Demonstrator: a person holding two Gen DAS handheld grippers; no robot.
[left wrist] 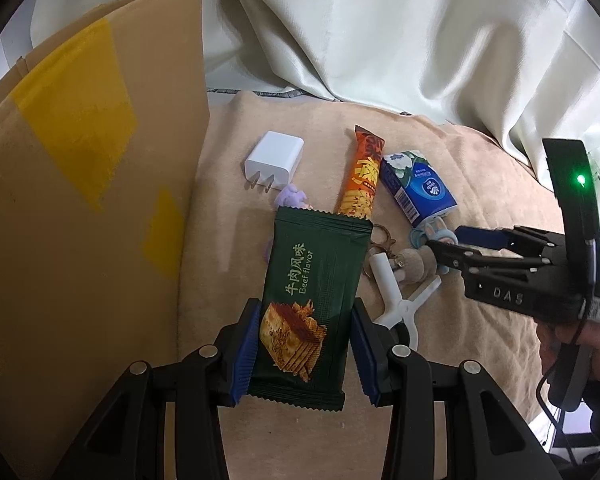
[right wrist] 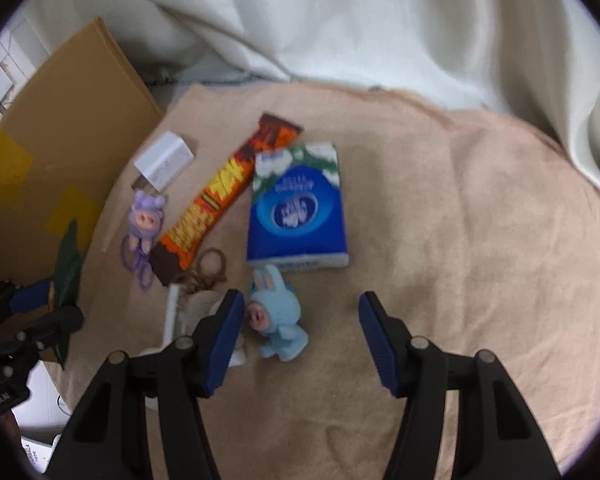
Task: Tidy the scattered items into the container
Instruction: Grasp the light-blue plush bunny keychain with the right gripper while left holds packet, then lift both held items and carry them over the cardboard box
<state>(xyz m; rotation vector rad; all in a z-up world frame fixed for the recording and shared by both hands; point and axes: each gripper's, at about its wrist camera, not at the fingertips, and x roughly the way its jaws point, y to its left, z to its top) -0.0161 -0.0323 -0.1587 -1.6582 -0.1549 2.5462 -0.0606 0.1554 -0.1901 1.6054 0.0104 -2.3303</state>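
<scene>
**Left grasps the beef snack, right hangs released over the toys**

The left hand-held gripper is clenched on a dark green beef-flavor snack packet, its 2 blue pads pressing the packet's long edges, just beside the cardboard box with yellow tape patches. The right hand-held gripper is released, jaws spread wide above the beige blanket, with the light blue bunny toy just inside its left finger.

Scattered on the blanket lie a white charger plug, a long orange snack stick, a blue tissue pack, a purple pig toy with hair ties (partly hidden behind the packet in the left wrist view), a brown keyring charm and a white plastic clip.
</scene>
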